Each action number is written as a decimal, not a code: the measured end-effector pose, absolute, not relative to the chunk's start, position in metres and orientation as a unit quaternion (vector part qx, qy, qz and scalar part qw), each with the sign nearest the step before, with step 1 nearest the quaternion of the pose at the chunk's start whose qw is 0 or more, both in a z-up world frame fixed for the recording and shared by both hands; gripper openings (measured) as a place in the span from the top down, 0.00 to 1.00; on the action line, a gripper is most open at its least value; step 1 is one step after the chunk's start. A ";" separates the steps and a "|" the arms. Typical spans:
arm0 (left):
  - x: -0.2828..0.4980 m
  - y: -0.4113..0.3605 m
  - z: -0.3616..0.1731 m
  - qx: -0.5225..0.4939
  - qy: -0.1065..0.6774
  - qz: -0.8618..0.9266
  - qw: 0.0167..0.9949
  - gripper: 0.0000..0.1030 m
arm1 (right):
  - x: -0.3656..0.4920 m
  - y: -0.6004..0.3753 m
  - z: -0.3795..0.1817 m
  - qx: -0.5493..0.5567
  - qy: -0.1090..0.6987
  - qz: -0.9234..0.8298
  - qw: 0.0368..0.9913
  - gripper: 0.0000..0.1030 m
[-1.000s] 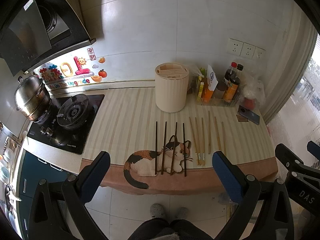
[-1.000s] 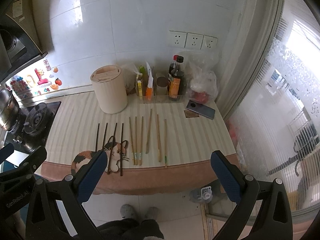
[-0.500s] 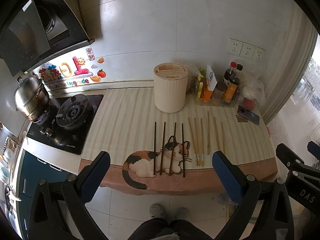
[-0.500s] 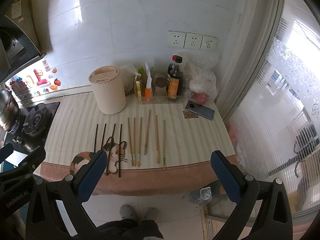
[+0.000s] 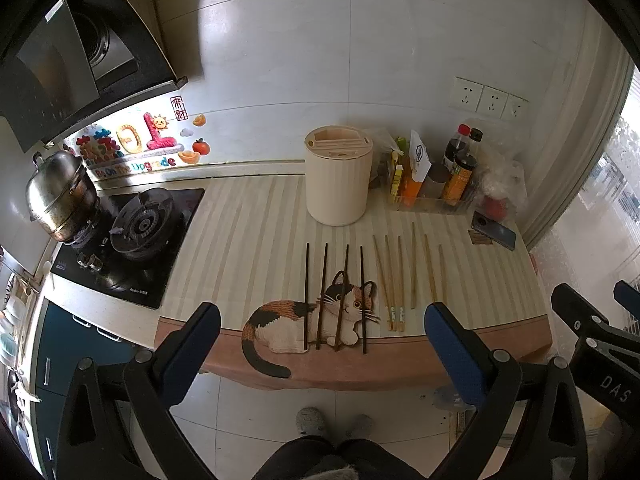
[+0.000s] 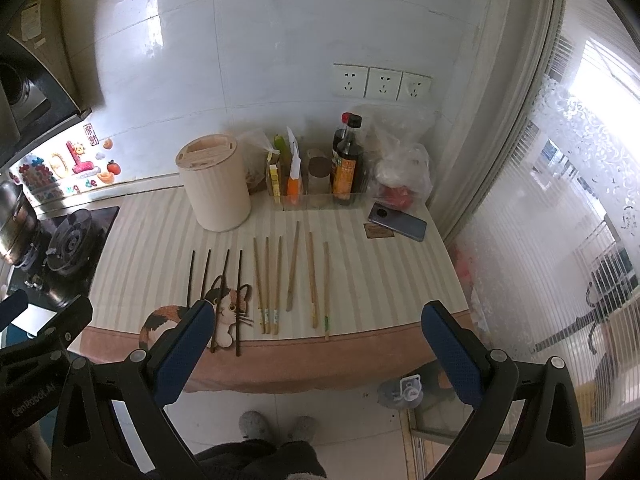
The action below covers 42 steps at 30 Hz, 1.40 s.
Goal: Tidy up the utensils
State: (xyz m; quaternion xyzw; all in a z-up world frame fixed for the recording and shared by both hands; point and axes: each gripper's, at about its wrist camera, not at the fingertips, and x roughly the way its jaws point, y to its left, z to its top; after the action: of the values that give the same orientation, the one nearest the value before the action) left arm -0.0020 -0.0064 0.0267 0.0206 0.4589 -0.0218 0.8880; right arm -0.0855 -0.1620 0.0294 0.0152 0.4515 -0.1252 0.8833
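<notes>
Several dark chopsticks (image 5: pixel 334 296) (image 6: pixel 224 292) lie side by side on the striped counter mat, over a cat picture. Several light wooden chopsticks (image 5: pixel 400 280) (image 6: pixel 292 276) lie to their right. A cream cylindrical utensil holder (image 5: pixel 338 176) (image 6: pixel 214 182) with slots on top stands behind them. My left gripper (image 5: pixel 320 344) is open and empty, held in front of the counter edge. My right gripper (image 6: pixel 316 344) is open and empty, also in front of the counter edge. The right gripper's body shows in the left wrist view at the right edge.
A gas stove (image 5: pixel 136 232) with a steel pot (image 5: pixel 60 196) is on the left. Sauce bottles (image 6: pixel 348 164) and packets in a clear tray stand against the wall. A phone (image 6: pixel 398 222) and plastic bags (image 6: pixel 402 176) sit at the back right. A window is on the right.
Both views have shifted slightly; the counter sits a little further left and lower in frame. Both grippers stay open and nothing on the counter has moved.
</notes>
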 end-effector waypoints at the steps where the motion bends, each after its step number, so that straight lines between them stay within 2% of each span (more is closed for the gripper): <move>1: -0.002 -0.008 0.027 0.021 0.458 -0.021 0.888 0.00 | -0.086 -0.162 0.029 0.015 0.451 -0.125 0.884 0.00; 11: 0.005 -0.013 0.024 -0.001 0.456 -0.026 0.889 0.00 | -0.085 -0.162 0.031 0.018 0.449 -0.121 0.885 0.00; 15: 0.026 -0.016 0.014 -0.001 0.428 -0.012 0.904 0.00 | -0.083 -0.170 0.030 0.033 0.438 -0.116 0.891 0.00; 19: 0.043 -0.009 -0.009 0.021 0.415 0.009 0.909 0.00 | -0.066 -0.179 0.015 0.038 0.407 -0.115 0.905 0.00; 23: 0.078 0.003 -0.049 0.027 0.441 0.040 0.896 0.00 | -0.038 -0.186 -0.018 0.039 0.425 -0.106 0.898 0.00; 26: 0.102 0.017 -0.083 0.024 0.469 0.058 0.881 0.00 | -0.010 -0.191 -0.050 0.044 0.449 -0.097 0.887 0.11; 28: 0.126 0.030 -0.115 0.021 0.502 0.063 0.862 0.00 | 0.012 -0.193 -0.079 0.045 0.481 -0.090 0.871 0.27; 29: 0.133 0.036 -0.125 0.019 0.514 0.063 0.855 0.00 | 0.020 -0.194 -0.091 0.052 0.492 -0.082 0.865 0.31; 31: 0.154 0.048 -0.160 0.009 0.549 0.054 0.834 0.01 | 0.038 -0.197 -0.118 0.065 0.521 -0.073 0.848 0.45; 33: 0.169 0.053 -0.189 0.007 0.579 0.043 0.814 0.07 | 0.057 -0.198 -0.146 0.075 0.543 -0.064 0.834 0.51; 36: 0.190 0.054 -0.234 0.007 0.622 0.019 0.783 0.24 | 0.087 -0.198 -0.189 0.079 0.578 -0.067 0.810 0.57; 39: 0.205 0.050 -0.275 -0.002 0.659 -0.001 0.752 0.45 | 0.112 -0.197 -0.224 0.103 0.606 -0.056 0.786 0.58; 42: 0.211 0.046 -0.301 -0.018 0.683 -0.020 0.730 0.54 | 0.140 -0.194 -0.260 0.112 0.640 -0.050 0.759 0.59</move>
State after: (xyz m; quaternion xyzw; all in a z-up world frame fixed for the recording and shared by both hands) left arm 0.2106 0.0464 -0.3012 -0.0176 0.6831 -0.0201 0.7298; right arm 0.1402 -0.1940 -0.2602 0.1117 0.6395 -0.0496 0.7590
